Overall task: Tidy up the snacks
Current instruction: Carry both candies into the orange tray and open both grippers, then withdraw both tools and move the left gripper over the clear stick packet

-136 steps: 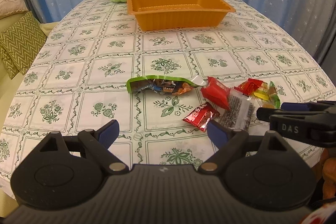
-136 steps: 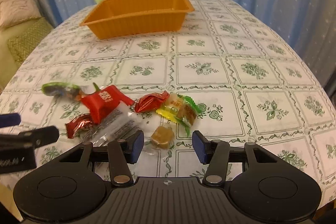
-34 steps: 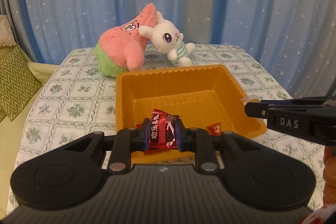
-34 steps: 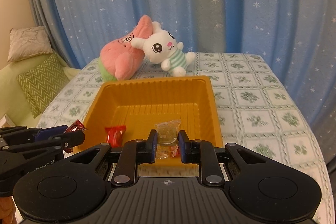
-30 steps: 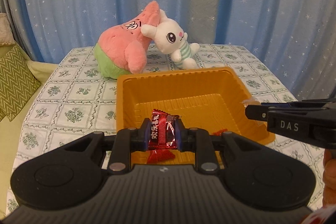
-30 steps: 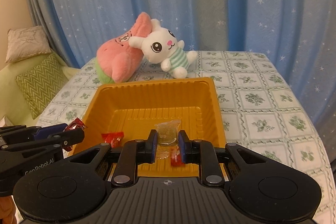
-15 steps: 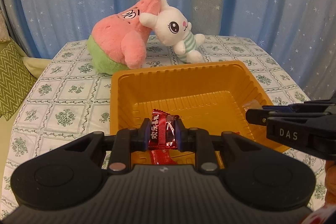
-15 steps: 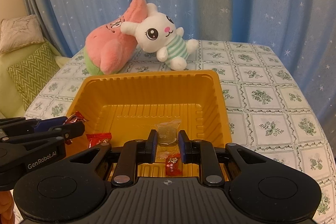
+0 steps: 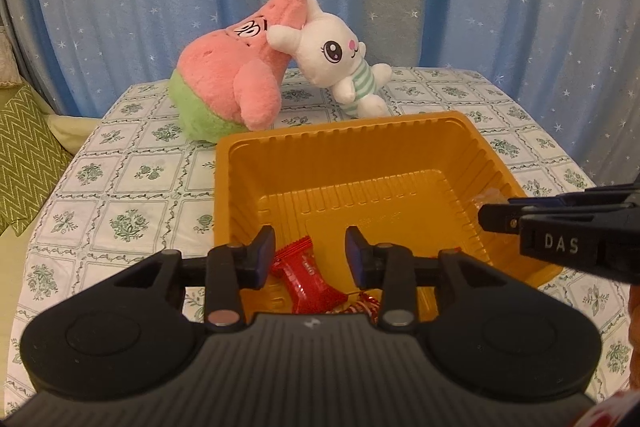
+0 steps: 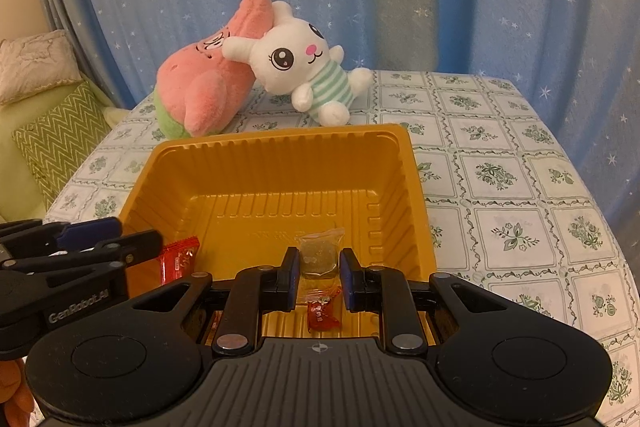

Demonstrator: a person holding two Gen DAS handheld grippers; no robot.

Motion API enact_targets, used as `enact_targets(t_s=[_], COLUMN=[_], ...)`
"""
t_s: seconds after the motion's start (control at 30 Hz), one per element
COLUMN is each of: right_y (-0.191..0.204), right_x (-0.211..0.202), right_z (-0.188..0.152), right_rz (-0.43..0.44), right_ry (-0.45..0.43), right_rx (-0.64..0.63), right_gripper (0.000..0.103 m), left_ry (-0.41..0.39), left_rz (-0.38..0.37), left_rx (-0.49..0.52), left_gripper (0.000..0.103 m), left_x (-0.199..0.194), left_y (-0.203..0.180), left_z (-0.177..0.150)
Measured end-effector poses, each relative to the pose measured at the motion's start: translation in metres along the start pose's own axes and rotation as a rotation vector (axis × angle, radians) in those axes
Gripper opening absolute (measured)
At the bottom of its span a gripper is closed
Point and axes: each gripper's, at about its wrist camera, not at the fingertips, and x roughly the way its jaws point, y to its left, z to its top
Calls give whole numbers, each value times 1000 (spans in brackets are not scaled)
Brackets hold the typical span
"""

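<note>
Left gripper (image 9: 311, 254) has just been opening, nothing pinched between its pads now, and the red candy packet (image 9: 306, 277) lies loose below them on the floor of the orange tray (image 9: 360, 143). Right gripper (image 10: 319, 273) is clamped tight on a clear-wrapped brown candy (image 10: 319, 254) over the same tray, another small red candy (image 10: 322, 311) lying under it. Tray's on the floral tablecloth (image 10: 500, 195), plush toys (image 10: 260, 75) right behind.

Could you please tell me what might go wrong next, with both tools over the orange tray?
The right tool pinches a clear-wrapped candy low over the tray; the soft wrapper might cling when released. The left tool has just been opening, pads clear of the red packets; withdrawing carelessly could snag one.
</note>
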Motion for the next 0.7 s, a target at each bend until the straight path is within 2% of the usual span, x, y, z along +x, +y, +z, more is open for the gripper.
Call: enact_targets(t_s=[0.17, 0.3, 0.37, 0.43, 0.7], right_y=[-1, 1, 2, 2, -3], right_x=[-1, -1, -3, -6, -36], right_z=[2, 4, 3, 2, -12], right_rz=[20, 67, 77, 71, 25], right_ry=[-7, -19, -25, -40, -24], right_rx=[11, 17, 16, 21, 27], right_gripper=[22, 23, 30, 51, 52], left_ry=[1, 2, 3, 7, 7], left_rz=[14, 19, 18, 19, 25], left_rx=[-18, -21, -29, -35, -34], left_gripper=[35, 41, 44, 45, 48], left_x=[-6, -11, -13, -16, -49], left_y=[9, 14, 17, 19, 19], left_z=[-6, -11, -15, -18, -38])
